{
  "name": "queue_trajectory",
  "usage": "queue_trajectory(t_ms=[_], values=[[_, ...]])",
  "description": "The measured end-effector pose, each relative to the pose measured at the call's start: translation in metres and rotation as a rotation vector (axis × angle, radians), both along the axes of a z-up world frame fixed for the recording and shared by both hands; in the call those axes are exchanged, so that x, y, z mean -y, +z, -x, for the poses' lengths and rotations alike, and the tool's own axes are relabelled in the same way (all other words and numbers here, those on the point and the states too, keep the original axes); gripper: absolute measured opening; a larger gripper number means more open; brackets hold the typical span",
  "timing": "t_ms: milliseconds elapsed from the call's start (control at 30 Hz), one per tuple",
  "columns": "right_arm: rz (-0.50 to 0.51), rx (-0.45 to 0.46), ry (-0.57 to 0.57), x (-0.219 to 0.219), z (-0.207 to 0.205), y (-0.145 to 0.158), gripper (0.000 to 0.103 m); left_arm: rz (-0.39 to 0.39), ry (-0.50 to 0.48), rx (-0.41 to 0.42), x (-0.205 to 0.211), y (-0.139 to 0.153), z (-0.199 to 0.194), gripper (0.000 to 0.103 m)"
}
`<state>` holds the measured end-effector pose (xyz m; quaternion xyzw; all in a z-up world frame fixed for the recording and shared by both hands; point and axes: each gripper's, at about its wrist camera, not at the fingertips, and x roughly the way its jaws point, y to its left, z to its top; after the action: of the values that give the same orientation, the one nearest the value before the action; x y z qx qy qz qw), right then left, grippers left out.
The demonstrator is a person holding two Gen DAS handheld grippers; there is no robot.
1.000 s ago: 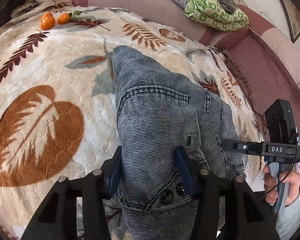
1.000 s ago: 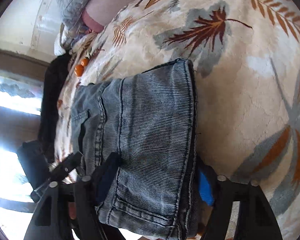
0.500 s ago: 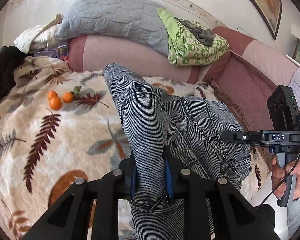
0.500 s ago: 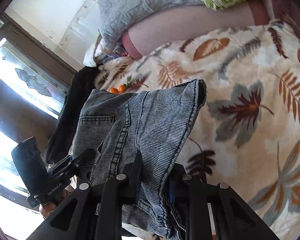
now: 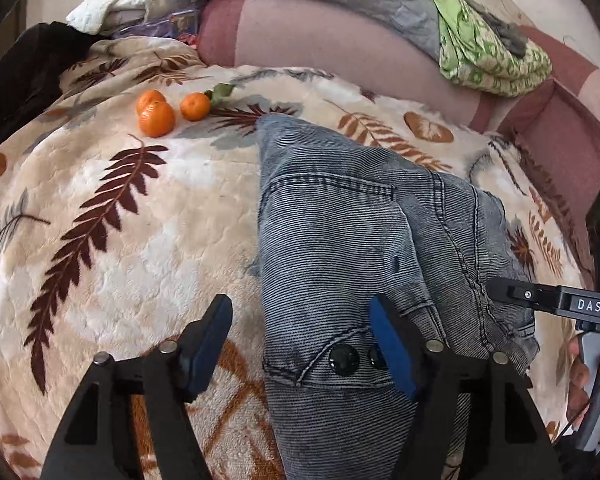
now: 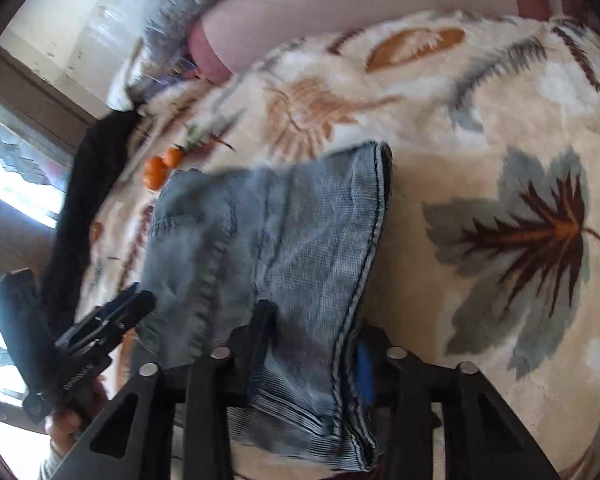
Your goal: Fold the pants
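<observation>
Lying between the spread left hand-held gripper (image 5: pixel 300 340), pants (image 5: pixel 340 240) stay pinched by the right hand-held gripper (image 6: pixel 312 356).

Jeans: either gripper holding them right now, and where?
Left gripper is open, straddling the jeans at the buttoned waistband, holding nothing. Right gripper has cloth near the hem between its fingers; blur hides whether it clamps.

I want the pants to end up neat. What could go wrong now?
1. The left gripper is open over the waistband, so the jeans may slump out of shape on that side.
2. The right gripper seems to pinch only the hem edge; it could slip free.
3. The oranges sit near the far end of the jeans and might get bumped by a sweep of cloth.
</observation>
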<state>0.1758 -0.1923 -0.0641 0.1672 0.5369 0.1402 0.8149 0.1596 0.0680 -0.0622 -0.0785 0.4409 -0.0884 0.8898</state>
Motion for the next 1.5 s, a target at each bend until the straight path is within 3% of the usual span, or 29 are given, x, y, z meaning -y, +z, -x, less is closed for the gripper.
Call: queue_trajectory(t_ms=[167, 233, 300, 367, 400, 467, 533, 667, 800, 1000, 1500], values=[[0.020, 0.166, -0.093, 0.016, 0.054, 0.039, 0.070, -0.013, 0.085, 0.101, -0.006, 0.033, 0.053, 0.085], [0.070, 0.233, -0.077, 0.008, 0.075, 0.046, 0.076, -0.040, 0.080, 0.156, 0.005, 0.041, 0.070, 0.091], [0.219, 0.210, -0.042, -0.009, 0.079, 0.035, 0.083, -0.138, 0.069, 0.153, 0.024, 0.031, 0.074, 0.094], [0.297, 0.078, 0.005, -0.018, 0.069, 0.002, 0.083, -0.255, 0.016, 0.010, 0.041, -0.001, 0.061, 0.095], [0.265, 0.068, -0.013, -0.013, 0.069, -0.004, 0.083, -0.225, 0.040, 0.034, 0.038, -0.001, 0.063, 0.095], [0.227, 0.081, -0.069, -0.001, 0.079, 0.014, 0.083, -0.144, 0.081, 0.041, 0.024, 0.017, 0.073, 0.094], [0.204, 0.187, -0.089, 0.009, 0.102, 0.045, 0.084, -0.106, 0.104, 0.083, 0.017, 0.039, 0.088, 0.094], [0.208, 0.344, -0.112, 0.022, 0.161, 0.080, 0.090, -0.137, 0.132, 0.180, 0.026, 0.067, 0.129, 0.095], [0.286, 0.428, -0.068, 0.006, 0.206, 0.075, 0.092, -0.232, 0.111, 0.203, 0.049, 0.069, 0.162, 0.095], [0.372, 0.417, 0.050, -0.018, 0.221, 0.053, 0.092, -0.243, 0.132, 0.235, 0.069, 0.076, 0.192, 0.095], [0.309, 0.422, -0.028, 0.003, 0.225, 0.055, 0.093, -0.208, 0.079, 0.182, 0.095, 0.080, 0.198, 0.095]])
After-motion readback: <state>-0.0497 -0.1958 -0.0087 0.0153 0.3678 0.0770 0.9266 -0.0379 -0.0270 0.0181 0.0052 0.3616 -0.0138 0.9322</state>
